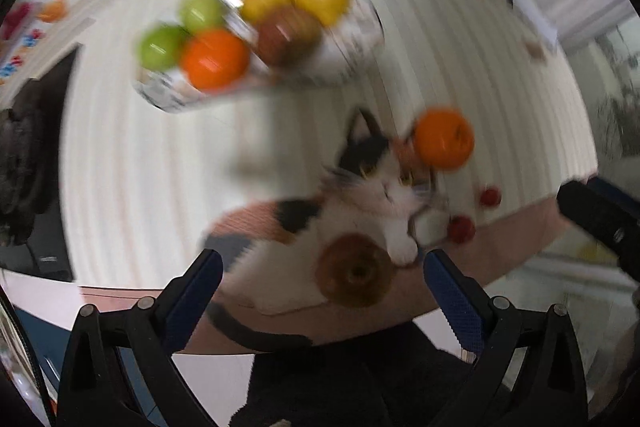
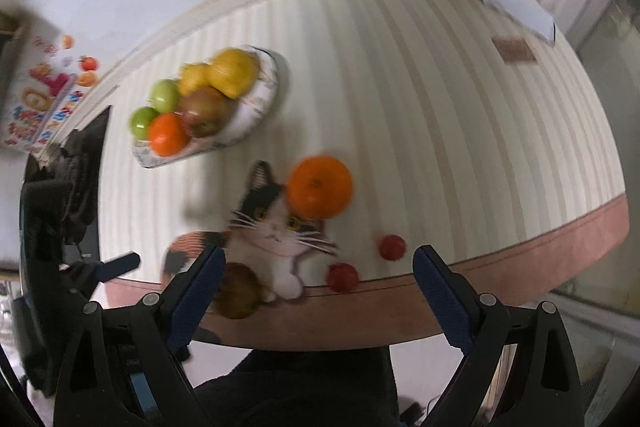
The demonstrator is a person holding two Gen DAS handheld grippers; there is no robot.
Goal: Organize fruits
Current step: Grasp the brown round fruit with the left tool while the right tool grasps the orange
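A: Where are the two grippers?

B: Both hang above the near edge of the cream striped surface (image 2: 400, 87), tipped down toward it. The left gripper (image 1: 322, 267) has its jaws wide apart with nothing between them; the brown round fruit (image 1: 354, 271) lies on the surface below that gap, on the printed calico cat picture (image 1: 360, 195). The right gripper (image 2: 318, 263) is the same: jaws spread, holding nothing.

A: Do they see each other?

B: Yes. In the left wrist view, the right gripper's black body pokes in at about 3 o'clock. In the right wrist view, a blue-padded finger of the left one shows at 9 o'clock.

A: And the fruit?

B: The patterned oval plate (image 2: 256, 107) sits at about 10 o'clock in the right wrist view, well apart from both grippers. It carries two green apples (image 2: 154, 107), two yellow lemons (image 2: 224, 73), a reddish-brown apple (image 2: 204, 111) and a small orange (image 2: 168, 135), all touching.

A: What lies loose?

B: A large orange mandarin (image 2: 320, 187) rests by the cat's ear, near 12 o'clock from the right jaws. Two small red round fruits (image 2: 366, 263) lie near the pink border (image 2: 520, 259), between those jaws. The left view is blurred.
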